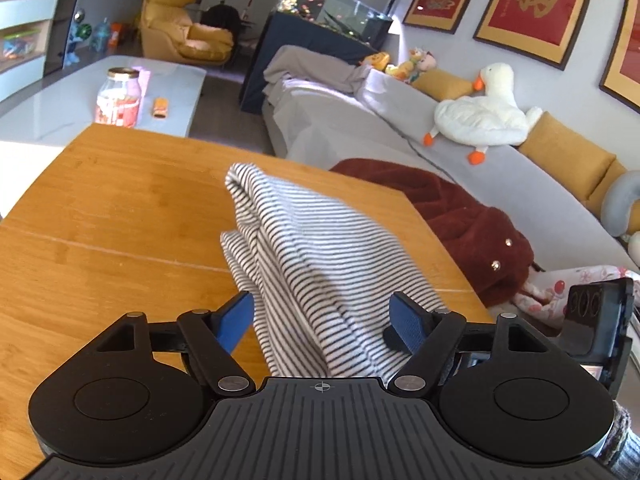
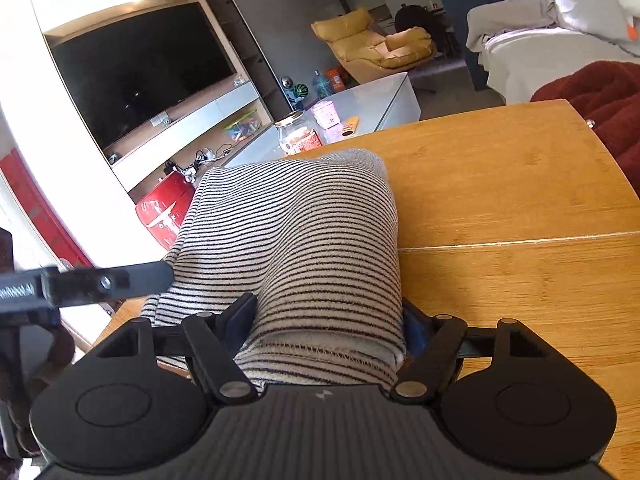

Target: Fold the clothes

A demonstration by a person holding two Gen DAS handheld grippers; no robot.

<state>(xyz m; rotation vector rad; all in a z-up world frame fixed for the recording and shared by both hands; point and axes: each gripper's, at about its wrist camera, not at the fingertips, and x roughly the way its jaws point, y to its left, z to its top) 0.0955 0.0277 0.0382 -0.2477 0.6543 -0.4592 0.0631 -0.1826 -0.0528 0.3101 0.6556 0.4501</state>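
A black-and-white striped garment (image 1: 304,256) lies bunched on the wooden table (image 1: 120,216). In the left wrist view it runs between the blue pads of my left gripper (image 1: 322,320), whose jaws stand wide apart around the cloth. In the right wrist view the garment (image 2: 304,232) is folded thick, and its hemmed edge fills the gap of my right gripper (image 2: 328,320), whose jaws are spread around it. The left gripper's black finger (image 2: 120,280) reaches the cloth from the left. I cannot tell whether either gripper presses the cloth.
A dark red fleece garment (image 1: 460,224) hangs off the table's right edge against a grey sofa (image 1: 360,120) with a plush goose (image 1: 484,112). A glass jar (image 1: 119,98) stands on a pale coffee table beyond. The table's left edge (image 2: 120,312) is near the cloth.
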